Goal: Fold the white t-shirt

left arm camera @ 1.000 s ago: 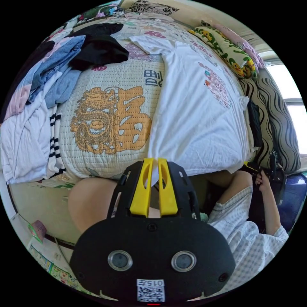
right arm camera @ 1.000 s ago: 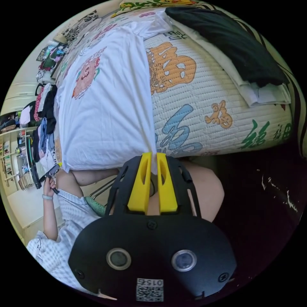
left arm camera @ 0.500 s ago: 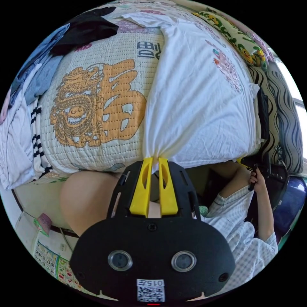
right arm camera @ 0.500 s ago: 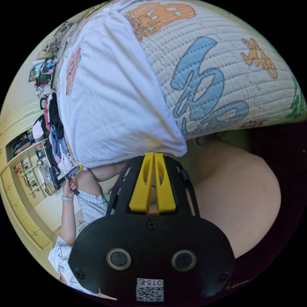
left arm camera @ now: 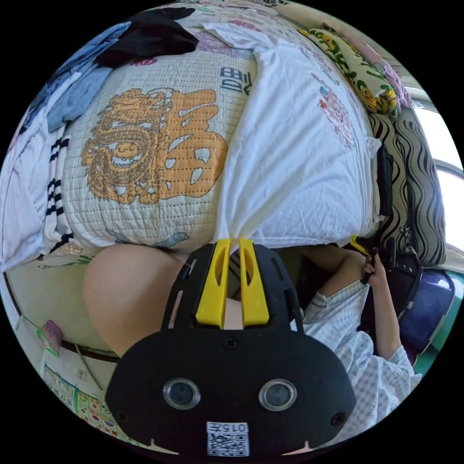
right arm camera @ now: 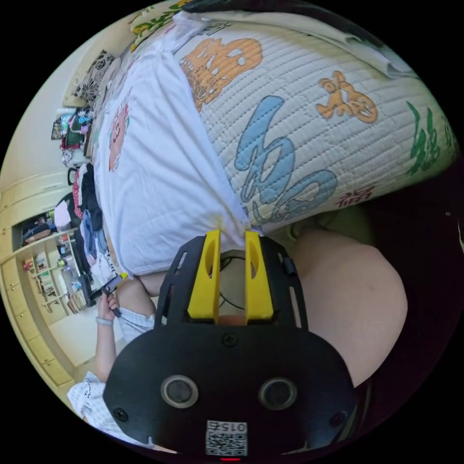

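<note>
Pinching one hem corner of the white cotton t-shirt [left arm camera: 295,159] at the lower centre of the left gripper view, the left yellow-jawed gripper [left arm camera: 232,241] is holding cloth between nearly closed jaws. Lower centre in the right gripper view, the right yellow-jawed gripper [right arm camera: 231,234] is standing with jaws parted, the other hem corner [right arm camera: 232,227] lying just at its tips, seemingly ungripped. Beyond, the shirt is lying flat, print up, across the quilted bedspread with orange and blue characters [right arm camera: 299,111]. Judging by this, spreading is ending; next, the right gripper needs a fresh hold before folding.
</note>
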